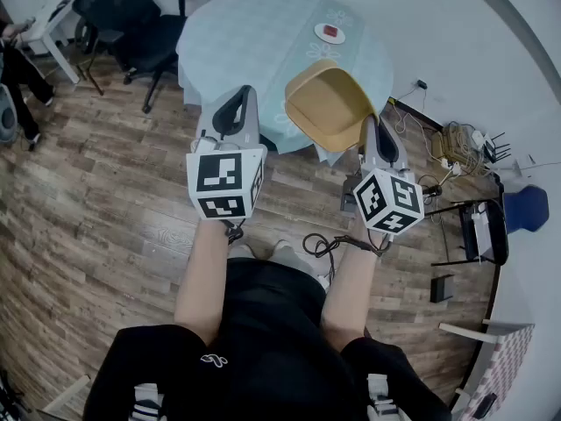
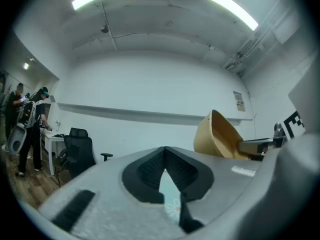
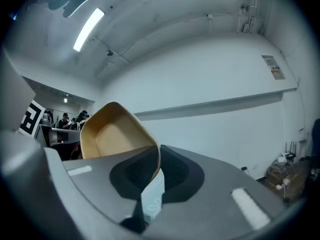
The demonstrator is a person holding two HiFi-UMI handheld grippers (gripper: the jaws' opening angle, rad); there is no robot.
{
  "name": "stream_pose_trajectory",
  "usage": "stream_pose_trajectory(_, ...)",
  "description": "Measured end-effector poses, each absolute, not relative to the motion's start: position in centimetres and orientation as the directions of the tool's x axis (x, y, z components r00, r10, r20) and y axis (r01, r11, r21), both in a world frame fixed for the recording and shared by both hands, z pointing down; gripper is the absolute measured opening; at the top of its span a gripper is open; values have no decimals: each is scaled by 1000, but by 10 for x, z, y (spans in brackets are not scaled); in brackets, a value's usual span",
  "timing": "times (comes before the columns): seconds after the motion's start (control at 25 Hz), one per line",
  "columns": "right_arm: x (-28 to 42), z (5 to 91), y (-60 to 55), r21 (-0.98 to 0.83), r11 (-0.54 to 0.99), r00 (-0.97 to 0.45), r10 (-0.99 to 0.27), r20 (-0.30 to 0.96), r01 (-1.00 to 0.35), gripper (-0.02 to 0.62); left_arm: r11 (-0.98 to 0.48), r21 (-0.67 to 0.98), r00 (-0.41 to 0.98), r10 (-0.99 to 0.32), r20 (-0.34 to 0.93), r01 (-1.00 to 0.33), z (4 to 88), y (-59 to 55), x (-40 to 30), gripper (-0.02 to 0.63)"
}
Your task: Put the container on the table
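Note:
A tan, bowl-like container (image 1: pixel 329 102) hangs tilted over the near edge of the round table (image 1: pixel 254 33), which has a pale blue cloth. My right gripper (image 1: pixel 370 128) is shut on the container's right rim. In the right gripper view the rim runs between the closed pads at the gripper (image 3: pixel 159 146), and the container (image 3: pixel 117 134) opens toward the camera. My left gripper (image 1: pixel 245 96) is held left of the container, apart from it. Its jaws meet at the tips (image 2: pixel 164 149) with nothing between them. The container (image 2: pixel 222 136) shows to its right.
A small white plate with something red on it (image 1: pixel 330 32) lies on the far side of the table. Black office chairs (image 1: pixel 131 20) stand at the back left, near a seated person (image 1: pixel 17 64). Cables and a power strip (image 1: pixel 456 143) lie on the wooden floor at the right.

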State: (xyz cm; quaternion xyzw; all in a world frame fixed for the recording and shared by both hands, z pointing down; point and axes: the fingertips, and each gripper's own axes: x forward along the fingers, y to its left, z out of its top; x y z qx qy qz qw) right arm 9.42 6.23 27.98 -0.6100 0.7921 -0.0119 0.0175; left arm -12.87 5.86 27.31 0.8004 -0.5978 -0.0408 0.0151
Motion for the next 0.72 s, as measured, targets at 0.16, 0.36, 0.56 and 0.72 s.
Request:
stream_pose_trajectory(0.16,83,282,62,-21,257,-257,-966,-1,-966,28,-297,77,294,-955,-41,-952,275,55,-134,2)
stream_pose_trajectory(0.36,81,287,53,-61,251,-251,-968,-8,-966,29,-293,91,291,-956,-37,-952,281,44,-141,2)
stream_pose_trajectory(0.56,90,289,48,-69,227,-227,-974,-1,-972,29,-299,119,298,-954,-26,-947,287,28,-143,2)
stream_pose_trajectory(0.72,116,296,39,-78,177,-179,-984,18,-981,29,-325,141,328,-945,-2,-935,299,10,-123,2)
